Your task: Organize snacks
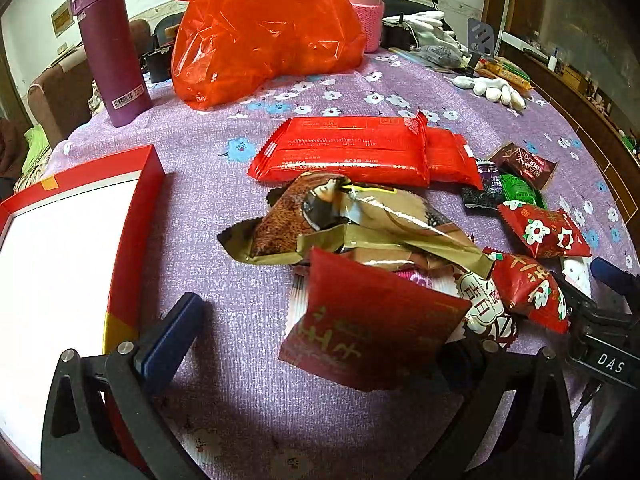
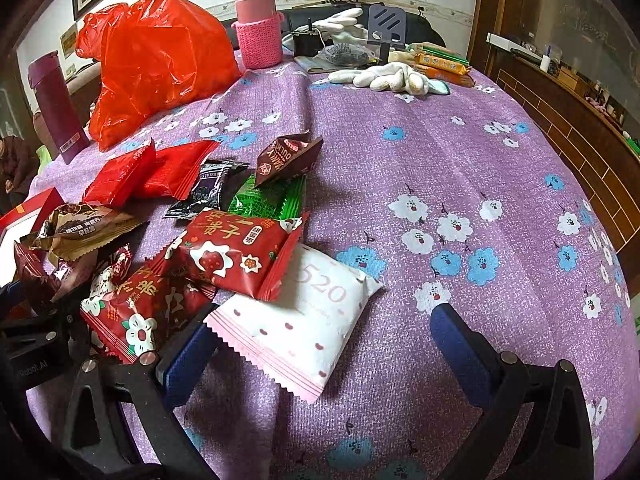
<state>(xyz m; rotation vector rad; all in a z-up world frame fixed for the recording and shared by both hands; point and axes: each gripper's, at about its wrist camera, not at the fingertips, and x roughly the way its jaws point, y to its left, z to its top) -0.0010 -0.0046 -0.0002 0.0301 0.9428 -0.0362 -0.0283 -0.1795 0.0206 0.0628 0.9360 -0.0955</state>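
L claw (image 1: 316,344) is hanging w/ jaws apart around a dark red snack packet (image 1: 372,324); can't tell if the R finger's touching, it's hidden behind the wrapper. R claw (image 2: 324,344) is sitting wide apart over the white-pink "520" packet (image 2: 304,320). Snack pile is lying mid-bench (image 2: 440,160); red gift box (image 1: 132,240) is waiting at L, its inside glaring white. Looks like pick stage: next needs closing, then carrying boxward. Box is running off frame.

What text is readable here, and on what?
"520": white-pink packet.
"DAS": right gripper's black body, in the left wrist view.
"Robot.AI", start cut off: left gripper's body, in the right wrist view.
Chinese print on red packets, flask barcode: not legible to me.
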